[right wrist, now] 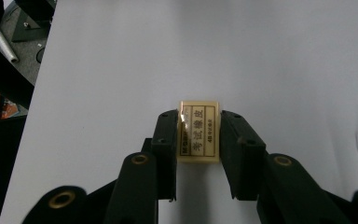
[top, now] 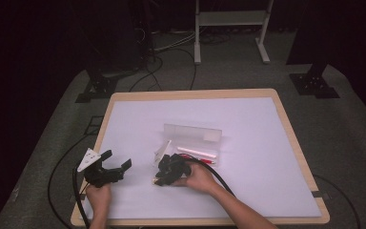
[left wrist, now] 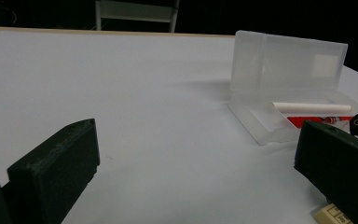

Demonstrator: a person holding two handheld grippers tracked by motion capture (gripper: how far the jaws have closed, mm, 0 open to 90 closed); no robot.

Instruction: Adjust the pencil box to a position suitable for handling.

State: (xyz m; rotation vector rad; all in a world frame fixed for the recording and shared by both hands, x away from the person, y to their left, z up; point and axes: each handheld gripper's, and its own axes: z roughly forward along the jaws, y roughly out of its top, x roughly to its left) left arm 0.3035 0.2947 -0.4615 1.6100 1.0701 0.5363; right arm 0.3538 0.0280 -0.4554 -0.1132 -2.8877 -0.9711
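right gripper view — right gripper (right wrist: 198, 135) clamps the eraser (right wrist: 198, 132) on both sides, just in front of the pencil case (top: 190, 143) | lift straight, keep the squeeze even | right hand (top: 198, 179) low, reaching forward | left gripper (top: 108, 168) wide open, empty, left of case

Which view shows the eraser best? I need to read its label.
The right gripper view: the eraser sits label-up between the right tongs. The left gripper view catches a corner; the high view shows a pale speck.
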